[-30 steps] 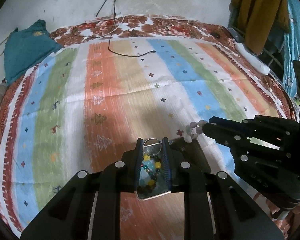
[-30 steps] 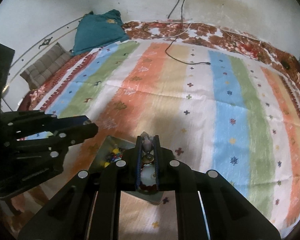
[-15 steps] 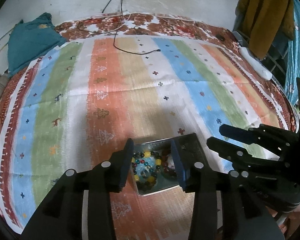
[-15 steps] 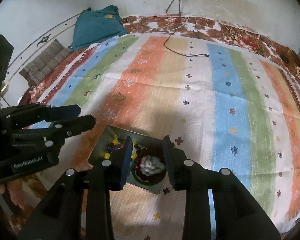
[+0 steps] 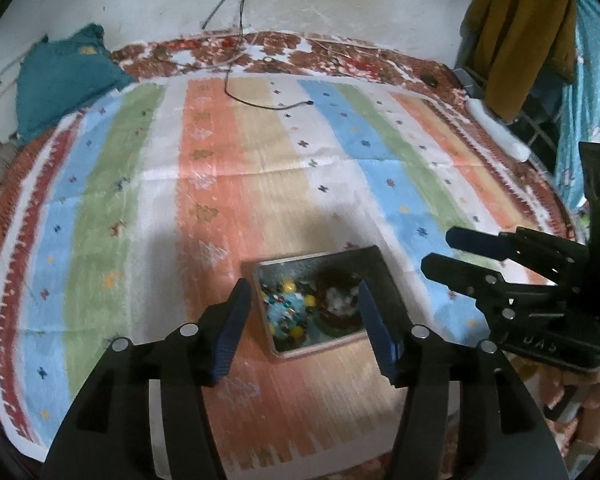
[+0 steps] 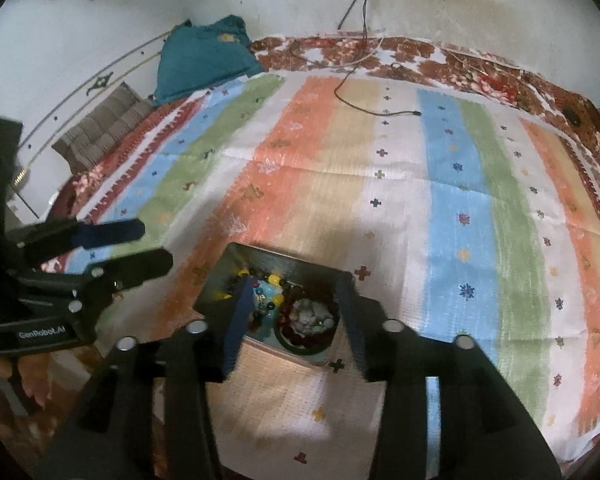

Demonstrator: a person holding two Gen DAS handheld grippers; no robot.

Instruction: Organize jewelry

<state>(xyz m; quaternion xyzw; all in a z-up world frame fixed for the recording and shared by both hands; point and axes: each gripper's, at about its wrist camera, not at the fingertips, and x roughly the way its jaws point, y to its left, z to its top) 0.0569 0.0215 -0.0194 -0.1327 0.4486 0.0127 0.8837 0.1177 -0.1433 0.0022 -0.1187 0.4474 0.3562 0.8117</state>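
Resting on the striped multicoloured cloth (image 5: 228, 208), the small square metal tray (image 5: 320, 350) holds a multicoloured bead bracelet (image 5: 288, 310) left and a dark red bead bracelet around pale pieces (image 6: 310, 320) right. Left gripper (image 5: 302, 320) and right gripper (image 6: 292, 316) hover above it, jaws opening, clamping nothing.

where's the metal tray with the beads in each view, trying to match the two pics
Left wrist view: the metal tray sits low, just right of centre, between the left hand-held gripper's opening fingers, which grip nothing.
Right wrist view: the tray sits low centre, partly behind the right hand-held gripper's opening, empty fingers.
Shared landmark: the black cable lying on the striped bedspread near the wall.
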